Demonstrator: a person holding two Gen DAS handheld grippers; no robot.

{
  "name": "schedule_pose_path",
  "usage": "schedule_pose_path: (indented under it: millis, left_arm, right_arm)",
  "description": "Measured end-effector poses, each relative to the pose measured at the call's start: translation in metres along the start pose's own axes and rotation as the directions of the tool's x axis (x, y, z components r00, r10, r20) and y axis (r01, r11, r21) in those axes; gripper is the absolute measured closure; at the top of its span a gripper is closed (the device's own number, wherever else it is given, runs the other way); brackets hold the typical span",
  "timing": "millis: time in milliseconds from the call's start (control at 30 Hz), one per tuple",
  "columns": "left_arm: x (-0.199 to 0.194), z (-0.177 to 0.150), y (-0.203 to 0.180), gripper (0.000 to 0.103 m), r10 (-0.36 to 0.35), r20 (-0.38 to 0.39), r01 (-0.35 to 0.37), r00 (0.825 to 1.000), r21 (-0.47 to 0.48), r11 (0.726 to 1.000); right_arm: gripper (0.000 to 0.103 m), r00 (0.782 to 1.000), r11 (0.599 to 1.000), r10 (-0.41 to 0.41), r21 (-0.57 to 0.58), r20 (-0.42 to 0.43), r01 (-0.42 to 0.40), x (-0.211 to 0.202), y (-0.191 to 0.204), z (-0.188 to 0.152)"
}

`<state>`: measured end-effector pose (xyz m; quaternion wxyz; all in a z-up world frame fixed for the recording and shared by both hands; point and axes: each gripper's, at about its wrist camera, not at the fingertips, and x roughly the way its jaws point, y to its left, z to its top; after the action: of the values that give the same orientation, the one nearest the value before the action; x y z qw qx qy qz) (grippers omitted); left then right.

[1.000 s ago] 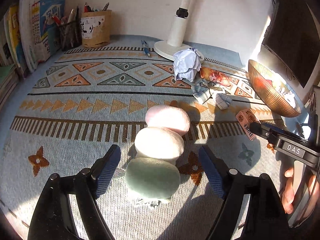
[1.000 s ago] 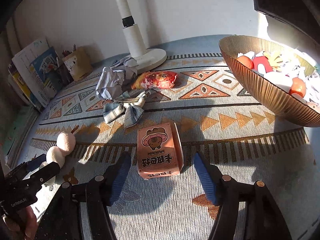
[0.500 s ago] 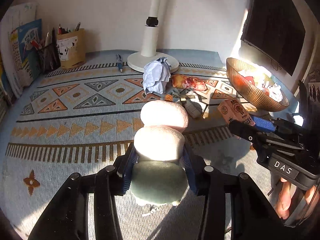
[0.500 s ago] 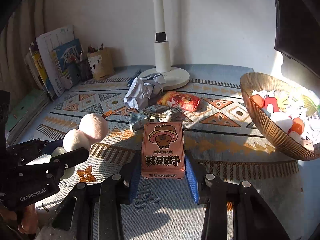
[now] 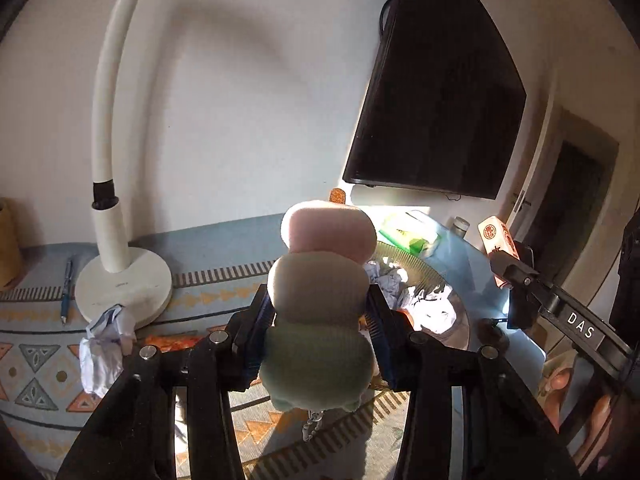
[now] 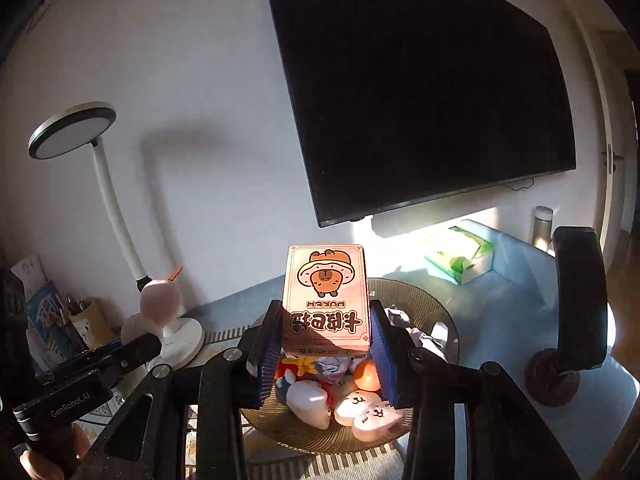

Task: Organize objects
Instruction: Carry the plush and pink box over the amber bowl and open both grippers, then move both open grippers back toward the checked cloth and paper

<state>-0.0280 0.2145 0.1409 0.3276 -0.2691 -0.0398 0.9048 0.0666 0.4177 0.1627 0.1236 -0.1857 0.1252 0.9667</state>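
Note:
A plush stick of three balls, pink, white and green [image 5: 320, 292], is clamped at its lower half between the blue pads of my left gripper [image 5: 320, 320] and held up off the patterned mat. My right gripper [image 6: 326, 344] is shut on a pink poker card box [image 6: 326, 300] and holds it in the air over the gold ribbed bowl [image 6: 420, 300]. The bowl holds small toys, an orange and crumpled paper. In the left wrist view the bowl [image 5: 424, 276] lies just behind the plush. There the right gripper [image 5: 504, 264] with the box [image 5: 494, 234] is at the right.
A white desk lamp [image 5: 120, 280] stands at the left with crumpled paper [image 5: 104, 344] and a pen [image 5: 66, 288] by its base. A black screen [image 6: 420, 100] hangs on the wall. A tissue pack [image 6: 460, 260] and a dark stand [image 6: 576, 300] sit beyond the bowl.
Both grippers closed on their objects, the left on the plush and the right on the card box. Both then rose off the mat and swung toward the bowl.

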Motion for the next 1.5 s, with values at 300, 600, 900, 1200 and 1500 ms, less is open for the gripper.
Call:
schedule_pose_path:
  millis: [300, 600, 900, 1200, 1500]
  left_arm:
    - [0.075, -0.014, -0.021, 0.042, -0.036, -0.061, 0.035, 0.998, -0.007, 0.999]
    - [0.013, -0.018, 0.009, 0.01, 0.034, -0.011, -0.034, 0.999, 0.013, 0.999]
    - [-0.1, -0.031, 0.083, 0.001, 0.331, 0.064, -0.33, 0.941, -0.025, 0.944]
    - [-0.114, -0.12, 0.173, 0.001, 0.503, -0.059, -0.506, 0.862, -0.151, 0.849]
    - [-0.104, -0.131, 0.168, 0.001, 0.541, -0.091, -0.549, 0.836, -0.125, 0.827]
  right_arm:
    - [0.057, 0.985, 1.0, -0.021, 0.015, -0.174, 0.024, 0.062, -0.031, -0.014]
    - [0.055, 0.979, 0.993, 0.076, -0.071, -0.188, -0.091, 0.039, 0.015, -0.034]
    - [0.031, 0.951, 0.939, 0.266, -0.179, -0.159, -0.293, -0.005, 0.125, -0.055]
    - [0.018, 0.936, 0.953, 0.184, -0.178, -0.299, -0.244, 0.046, 0.161, -0.128]
    - [0.012, 0.918, 0.942, 0.113, -0.255, -0.379, -0.221, 0.071, 0.177, -0.152]
